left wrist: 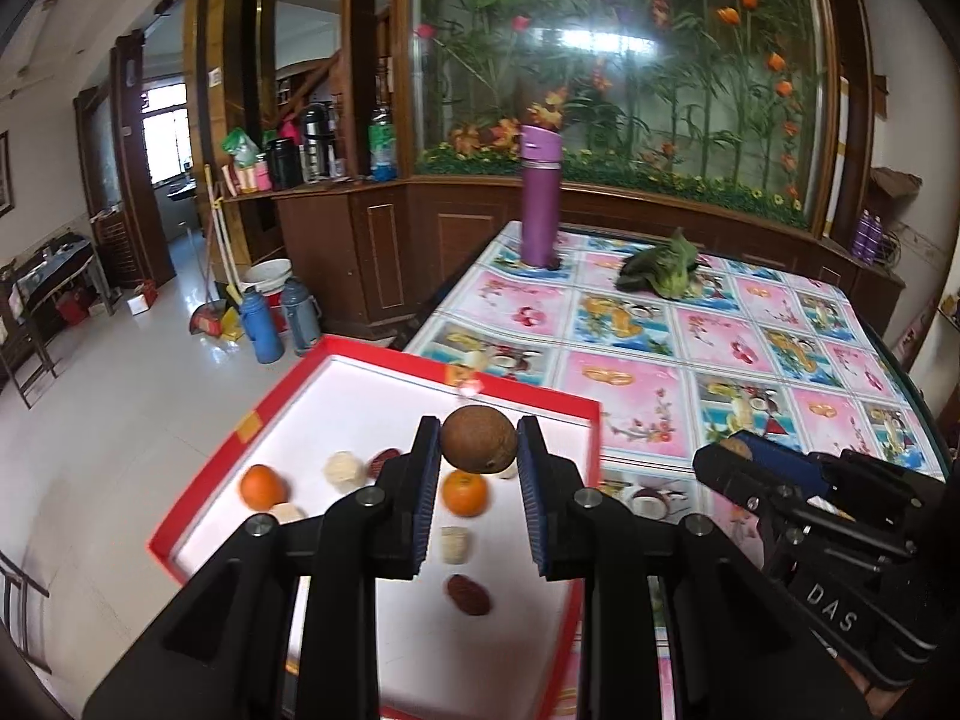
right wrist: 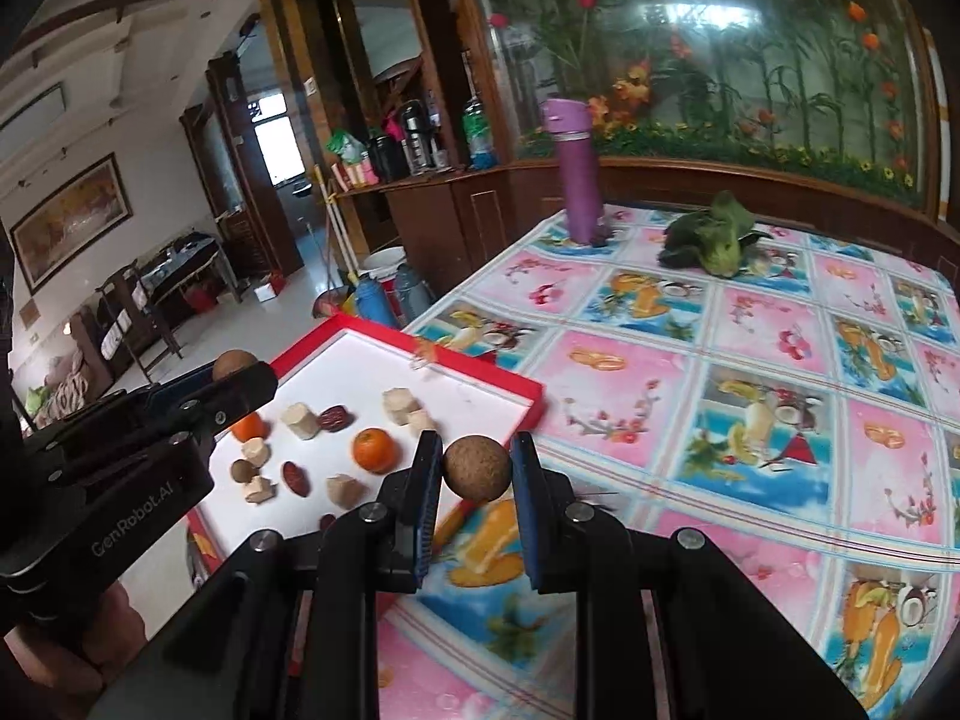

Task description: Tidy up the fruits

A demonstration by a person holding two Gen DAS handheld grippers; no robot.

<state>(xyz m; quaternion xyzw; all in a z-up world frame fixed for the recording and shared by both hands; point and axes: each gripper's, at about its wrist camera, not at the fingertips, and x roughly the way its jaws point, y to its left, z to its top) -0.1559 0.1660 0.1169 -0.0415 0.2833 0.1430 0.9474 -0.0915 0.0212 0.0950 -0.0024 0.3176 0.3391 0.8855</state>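
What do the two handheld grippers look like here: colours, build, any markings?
Both the left gripper and the right gripper are matte black, angular plastic frames with silver round bolts at the joints. Their jaws are flat plates lined with ribbed blue pads. From the side, the left gripper's body reads "GenRobot.AI" in grey letters; the right gripper's body shows "DAS". No cables show. No sleeve is visible.

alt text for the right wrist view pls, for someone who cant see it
The right tongs grip a round brown fruit above a fruit-patterned tablecloth. To the left, a red-rimmed white tray holds two oranges, dark dates and pale chunks, with the left tongs over it holding another brown fruit. A purple bottle and leafy greens sit farther back.
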